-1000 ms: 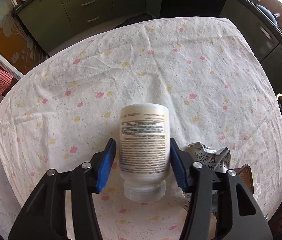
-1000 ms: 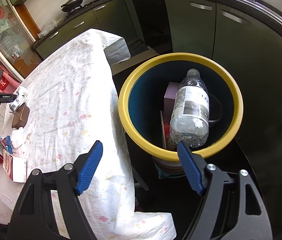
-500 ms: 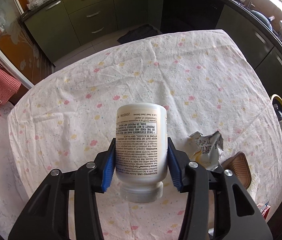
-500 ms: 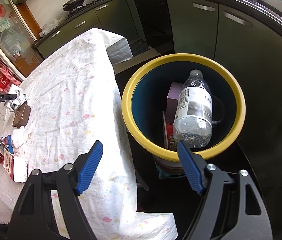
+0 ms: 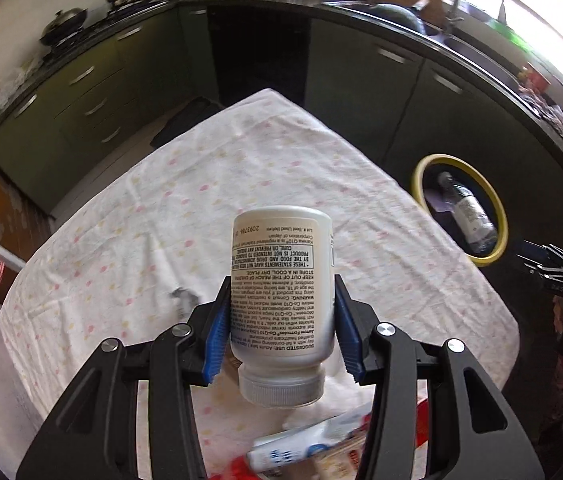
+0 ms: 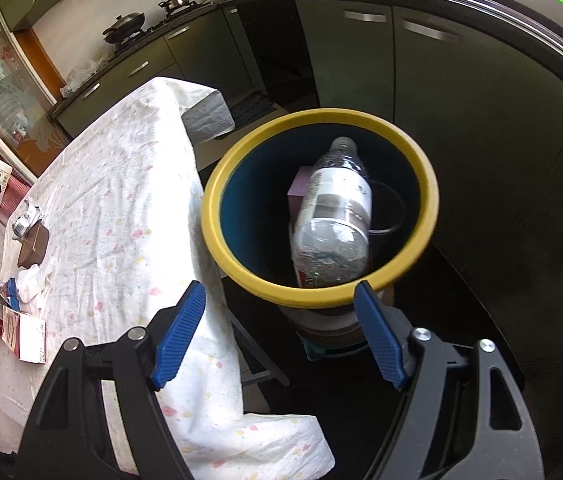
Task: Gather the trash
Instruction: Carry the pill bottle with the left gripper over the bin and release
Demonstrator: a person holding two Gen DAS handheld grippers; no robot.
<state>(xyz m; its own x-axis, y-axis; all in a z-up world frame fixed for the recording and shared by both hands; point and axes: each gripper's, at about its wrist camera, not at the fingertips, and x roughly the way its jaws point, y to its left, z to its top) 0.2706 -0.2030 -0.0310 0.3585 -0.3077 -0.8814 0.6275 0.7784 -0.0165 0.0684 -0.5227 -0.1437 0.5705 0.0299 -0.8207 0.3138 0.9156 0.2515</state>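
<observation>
Left gripper (image 5: 281, 336) pinching white bottle (image 5: 281, 288), cap toward camera, long axis along fingers, lifted above table (image 5: 161, 216). Bin (image 5: 499, 216) sitting far right, off table edge. Right gripper (image 6: 281, 332) hovering spread, empty, nearer bin (image 6: 321, 294).

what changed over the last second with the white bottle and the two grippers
The left gripper, shut on the white pill bottle, has lifted it clear of the table and tilted up, so the yellow-rimmed bin now shows ahead. The right gripper stayed open and empty over the bin, and the water bottle stayed inside it.
</observation>
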